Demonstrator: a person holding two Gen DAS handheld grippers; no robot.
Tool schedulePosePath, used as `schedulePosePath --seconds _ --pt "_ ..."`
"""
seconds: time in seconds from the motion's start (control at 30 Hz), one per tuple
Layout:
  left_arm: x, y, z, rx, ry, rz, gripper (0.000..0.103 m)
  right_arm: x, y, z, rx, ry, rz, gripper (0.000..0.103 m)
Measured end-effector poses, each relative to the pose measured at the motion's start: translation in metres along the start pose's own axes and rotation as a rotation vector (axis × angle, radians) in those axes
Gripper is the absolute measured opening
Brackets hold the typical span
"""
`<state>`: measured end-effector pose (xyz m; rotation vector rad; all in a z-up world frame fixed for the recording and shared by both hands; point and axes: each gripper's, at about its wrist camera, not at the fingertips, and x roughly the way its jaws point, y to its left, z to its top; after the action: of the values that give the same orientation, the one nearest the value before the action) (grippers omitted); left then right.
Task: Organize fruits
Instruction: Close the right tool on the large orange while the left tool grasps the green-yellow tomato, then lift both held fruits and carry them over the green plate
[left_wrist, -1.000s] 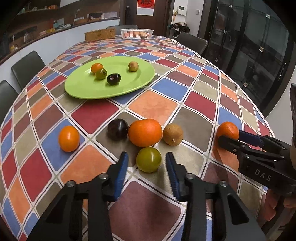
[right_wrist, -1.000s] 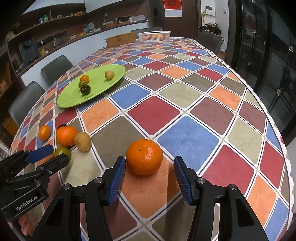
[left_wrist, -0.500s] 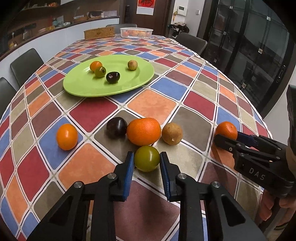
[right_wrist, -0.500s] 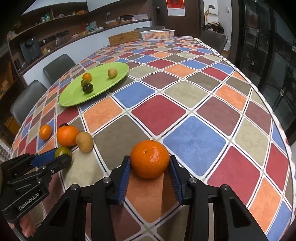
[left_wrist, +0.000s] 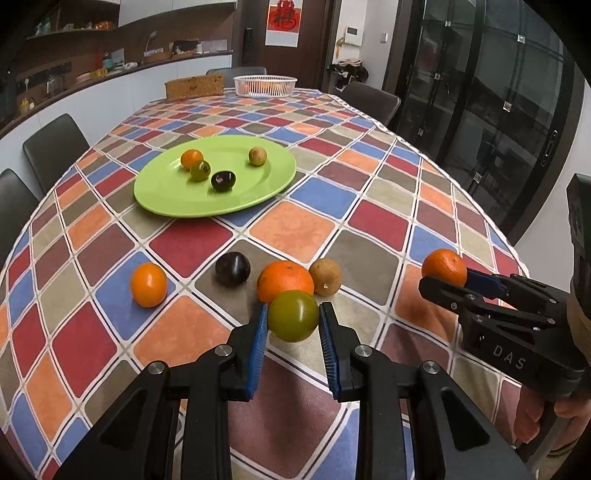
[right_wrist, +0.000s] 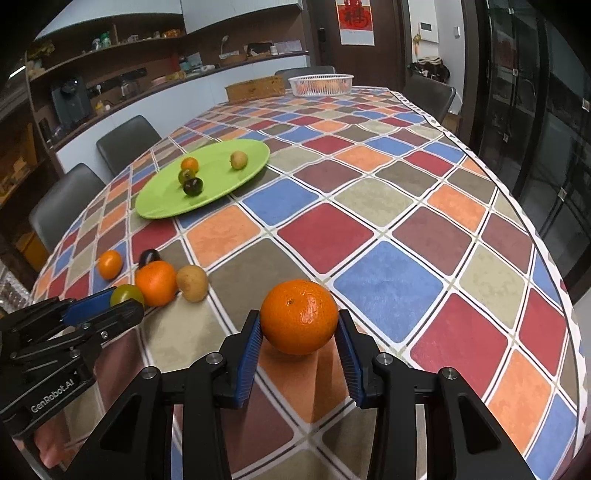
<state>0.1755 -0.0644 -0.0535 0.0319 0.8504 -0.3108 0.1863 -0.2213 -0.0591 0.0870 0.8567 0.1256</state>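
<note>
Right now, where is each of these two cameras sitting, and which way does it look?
Left wrist: on the left gripper, looking along its fingers at the green fruit it holds; a hand shows.
Right wrist: on the right gripper, facing the orange it holds.
Both share the green plate, the table, each other's gripper.

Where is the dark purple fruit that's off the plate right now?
In the left wrist view the dark purple fruit lies on the tablecloth, left of the large orange, right of the small orange, nearer than the green plate.
</note>
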Motion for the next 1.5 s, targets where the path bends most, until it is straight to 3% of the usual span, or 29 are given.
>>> schedulePosePath --seconds 0.7,1.13,1.5 --pt "-0.07 0.006 0.025 0.01 -0.176 -0.055 0.028 -0.063 0.047 0.028 -0.078 -0.146 0.096 0.041" --pt "-0.082 0.033 0.06 0.034 -0.253 -0.014 0.028 -0.059 0.071 0.07 -0.109 -0.186 0.123 0.041" --pt "-0.06 0.056 0.087 0.044 -0.228 -0.008 0.028 -0.032 0.092 0.107 -0.167 -0.171 0.125 0.041"
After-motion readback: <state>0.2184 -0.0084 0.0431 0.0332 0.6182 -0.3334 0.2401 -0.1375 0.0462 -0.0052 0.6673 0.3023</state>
